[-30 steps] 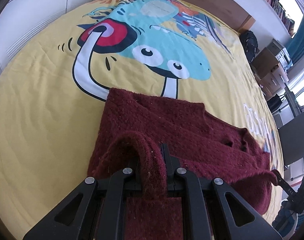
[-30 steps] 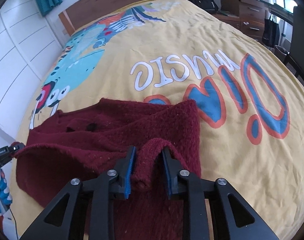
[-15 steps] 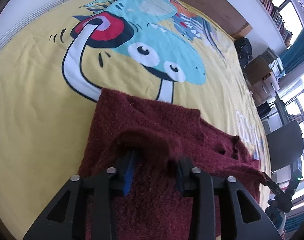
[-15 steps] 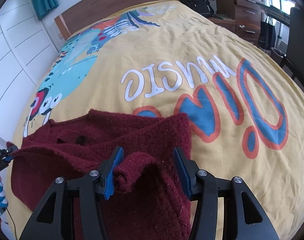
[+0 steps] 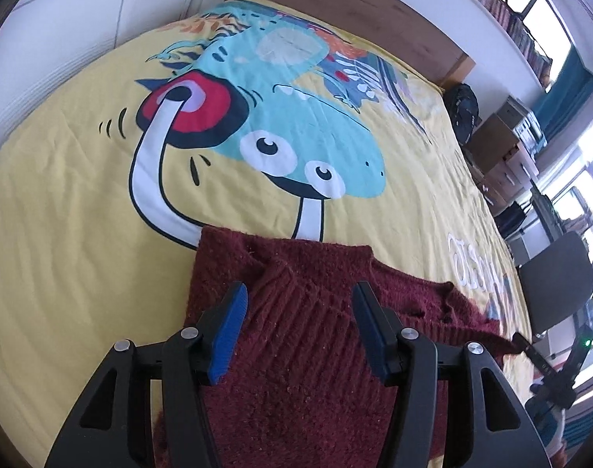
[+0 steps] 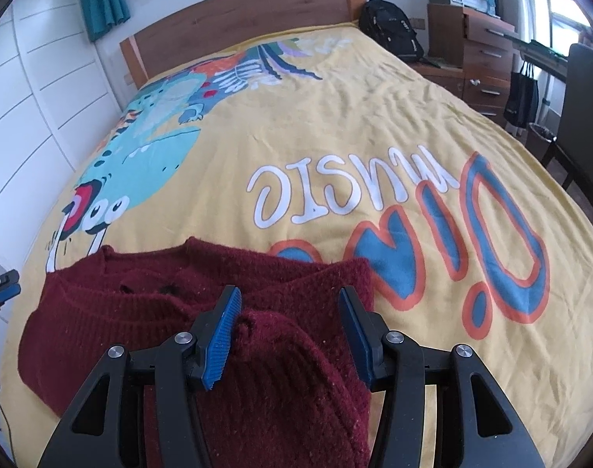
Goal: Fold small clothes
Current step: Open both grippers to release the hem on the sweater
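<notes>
The sweater (image 5: pixel 320 335), dark red and knitted, lies on the bedspread (image 5: pixel 74 234) at its near edge, partly folded, with a ribbed layer turned over on top. The left gripper (image 5: pixel 298 312) hangs just above this ribbed layer, jaws wide apart and holding nothing. The right gripper (image 6: pixel 288 319) is also spread wide, a raised hump of knit sitting between its fingers. Beyond the sweater, the yellow bedspread with its cartoon print runs to the wooden headboard (image 6: pixel 242 19) at the far edge.
</notes>
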### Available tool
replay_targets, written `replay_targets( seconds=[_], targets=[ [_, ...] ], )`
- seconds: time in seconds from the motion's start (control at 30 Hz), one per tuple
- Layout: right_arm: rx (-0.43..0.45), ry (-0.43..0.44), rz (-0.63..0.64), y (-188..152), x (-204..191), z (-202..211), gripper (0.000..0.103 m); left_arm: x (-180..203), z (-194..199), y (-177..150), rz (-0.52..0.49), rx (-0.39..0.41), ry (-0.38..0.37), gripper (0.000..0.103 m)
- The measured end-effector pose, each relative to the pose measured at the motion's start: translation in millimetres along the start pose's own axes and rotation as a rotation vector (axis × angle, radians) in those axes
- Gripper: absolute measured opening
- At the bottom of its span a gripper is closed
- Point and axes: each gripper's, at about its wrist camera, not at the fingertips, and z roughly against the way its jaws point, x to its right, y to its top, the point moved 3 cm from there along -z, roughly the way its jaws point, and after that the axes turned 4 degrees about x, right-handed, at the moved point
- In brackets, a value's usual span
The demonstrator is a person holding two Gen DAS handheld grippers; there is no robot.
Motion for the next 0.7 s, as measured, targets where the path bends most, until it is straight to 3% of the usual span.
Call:
replay_targets(
  seconds=[0.3, 0.7],
  targets=[
    [0.034, -0.015, 0.006, -2.0, 1.1, -0.5, 0.054, 14.7, -17.6, -17.7, -0.089, -0.025, 0.009, 0.050],
    [0.083, -0.021, 0.018, 13.0, 1.8, 6.0, 0.054, 9.5, -28.8, -18.2, -0.101, -0.020, 0.014, 0.050]
  ],
)
